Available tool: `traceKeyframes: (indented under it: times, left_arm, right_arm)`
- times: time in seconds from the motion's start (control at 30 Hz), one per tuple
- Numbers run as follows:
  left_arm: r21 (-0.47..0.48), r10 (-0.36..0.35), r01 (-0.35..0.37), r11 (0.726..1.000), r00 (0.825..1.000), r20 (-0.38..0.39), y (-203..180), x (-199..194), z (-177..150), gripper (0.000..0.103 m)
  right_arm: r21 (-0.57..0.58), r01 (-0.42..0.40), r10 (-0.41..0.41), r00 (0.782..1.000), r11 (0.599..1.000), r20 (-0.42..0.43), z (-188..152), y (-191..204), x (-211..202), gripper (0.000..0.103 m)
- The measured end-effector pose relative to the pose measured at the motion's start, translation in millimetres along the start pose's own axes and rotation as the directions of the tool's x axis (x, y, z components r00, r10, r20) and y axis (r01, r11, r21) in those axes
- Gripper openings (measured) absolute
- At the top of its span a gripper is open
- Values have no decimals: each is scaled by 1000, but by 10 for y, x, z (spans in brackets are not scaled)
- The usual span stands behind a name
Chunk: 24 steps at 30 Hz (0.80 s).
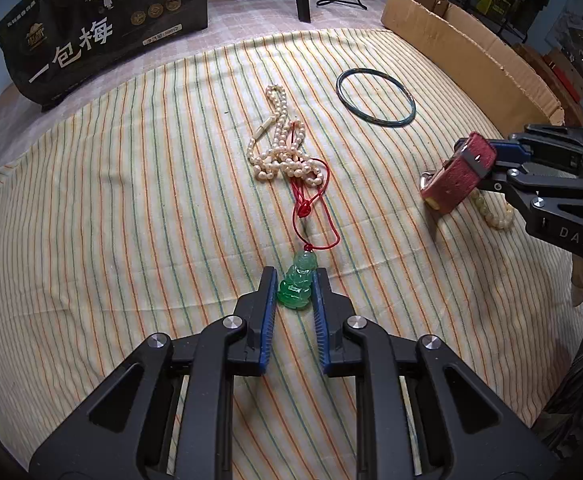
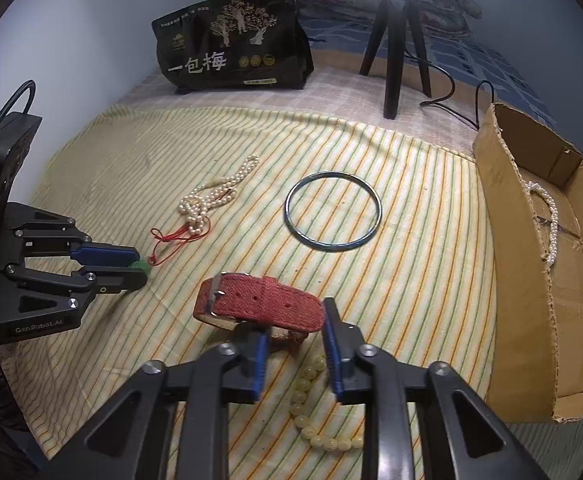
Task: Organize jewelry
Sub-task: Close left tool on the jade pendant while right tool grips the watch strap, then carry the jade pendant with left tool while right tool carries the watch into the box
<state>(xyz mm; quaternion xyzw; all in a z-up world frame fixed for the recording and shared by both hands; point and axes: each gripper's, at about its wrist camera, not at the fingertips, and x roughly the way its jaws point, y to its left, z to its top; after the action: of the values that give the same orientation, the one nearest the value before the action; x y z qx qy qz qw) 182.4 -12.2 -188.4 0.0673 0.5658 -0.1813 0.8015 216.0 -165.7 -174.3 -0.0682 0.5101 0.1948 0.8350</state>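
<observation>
A green jade pendant (image 1: 297,285) on a red cord (image 1: 314,200) lies on the striped cloth (image 1: 111,200). My left gripper (image 1: 296,280) has its jaws closed on both sides of the pendant; it also shows in the right wrist view (image 2: 137,264). A pearl necklace (image 1: 279,140) lies just beyond, its strands over the cord. My right gripper (image 2: 294,322) is shut on a red woven watch strap (image 2: 259,304), held tilted above the cloth; the strap also shows in the left wrist view (image 1: 457,174). A pale bead bracelet (image 2: 315,412) lies under the right gripper.
A dark green bangle (image 1: 375,96) lies on the cloth at the far right. An open cardboard box (image 2: 531,280) with a pearl string (image 2: 547,216) inside stands along the right. A black printed bag (image 1: 99,28) and a tripod (image 2: 395,40) stand at the back.
</observation>
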Motion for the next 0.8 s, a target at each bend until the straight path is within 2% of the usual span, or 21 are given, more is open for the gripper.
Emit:
traceKeyframes:
  times: [0.33,0.8]
  left_arm:
    - [-37,-14,14,999,1000,8,-11,-96,-30,16]
    - [-74,-50,55,996,996,74,-63,-446,-45,15]
  right_arm:
    - [8,-2,2,1000,1000,26,-10,-12,-90,8]
    - [18,-1,-1,996,1000,85,5,-5,-261,4]
